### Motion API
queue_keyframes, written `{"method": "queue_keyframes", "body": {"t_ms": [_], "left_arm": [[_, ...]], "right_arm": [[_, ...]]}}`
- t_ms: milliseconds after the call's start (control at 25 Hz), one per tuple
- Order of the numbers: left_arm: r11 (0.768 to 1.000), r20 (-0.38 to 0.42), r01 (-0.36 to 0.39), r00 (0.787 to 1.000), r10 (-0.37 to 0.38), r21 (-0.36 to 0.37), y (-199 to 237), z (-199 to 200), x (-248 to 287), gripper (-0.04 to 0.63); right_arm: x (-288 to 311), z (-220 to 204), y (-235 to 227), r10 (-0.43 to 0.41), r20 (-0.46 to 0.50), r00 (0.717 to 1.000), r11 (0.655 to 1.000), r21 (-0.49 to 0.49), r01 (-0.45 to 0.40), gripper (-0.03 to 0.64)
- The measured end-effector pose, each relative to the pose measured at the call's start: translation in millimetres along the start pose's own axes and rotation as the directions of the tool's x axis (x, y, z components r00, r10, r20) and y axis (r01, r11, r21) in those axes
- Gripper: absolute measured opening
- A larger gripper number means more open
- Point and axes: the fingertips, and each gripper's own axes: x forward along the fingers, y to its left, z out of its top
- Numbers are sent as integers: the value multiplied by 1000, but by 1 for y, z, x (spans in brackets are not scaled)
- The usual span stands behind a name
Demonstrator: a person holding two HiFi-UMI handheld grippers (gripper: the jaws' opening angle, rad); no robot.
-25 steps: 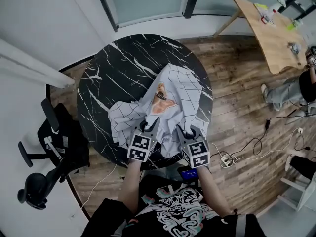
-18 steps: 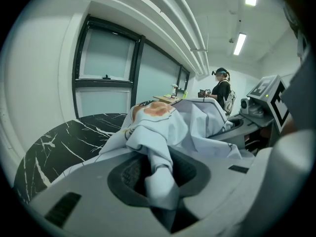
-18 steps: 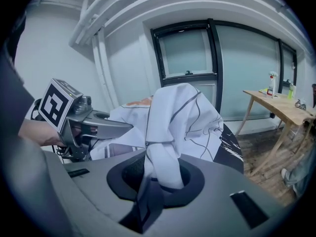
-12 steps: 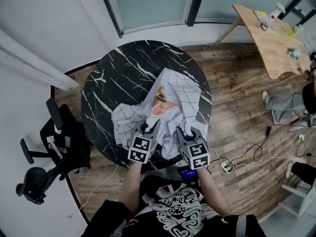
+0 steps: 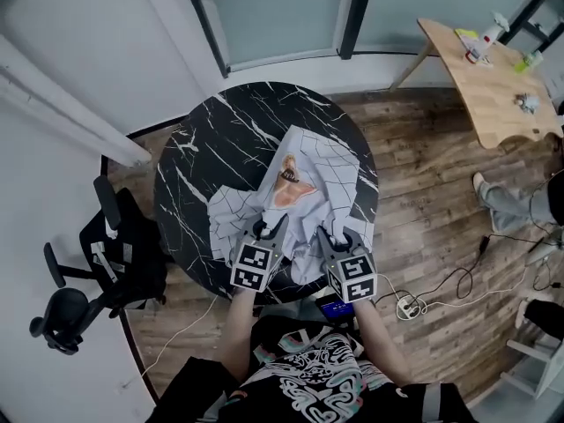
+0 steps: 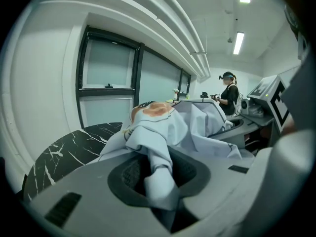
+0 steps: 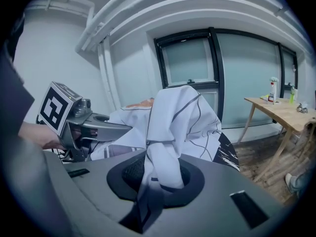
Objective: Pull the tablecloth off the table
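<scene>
A white tablecloth (image 5: 308, 192) with a dark grid and an orange print lies bunched on the near half of the round black marble table (image 5: 211, 148). My left gripper (image 5: 269, 230) is shut on a fold of the tablecloth (image 6: 160, 177) at the cloth's near edge. My right gripper (image 5: 333, 236) is shut on another fold of the tablecloth (image 7: 160, 167), just to the right of the left one. Both bunches rise from the jaws toward the heap. The far and left parts of the tabletop are bare.
A black office chair (image 5: 88, 271) stands left of the table. A wooden table (image 5: 489, 69) with small bottles is at the back right. Cables and a power strip (image 5: 405, 291) lie on the wood floor to the right. A person's legs (image 5: 520, 205) show at the right edge.
Both grippers have risen a little with the cloth in them. The head camera has tilted, so the table sits lower in the picture and more of the window shows.
</scene>
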Motion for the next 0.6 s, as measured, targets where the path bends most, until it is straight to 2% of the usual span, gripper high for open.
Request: {"method": "queue_keyframes", "body": {"t_ms": [600], "left_arm": [[999,46,-30,999,28,31,0,27,-20,92]], "right_arm": [[-13,29,8,7,73,997,1000,-25,-5,66]]}}
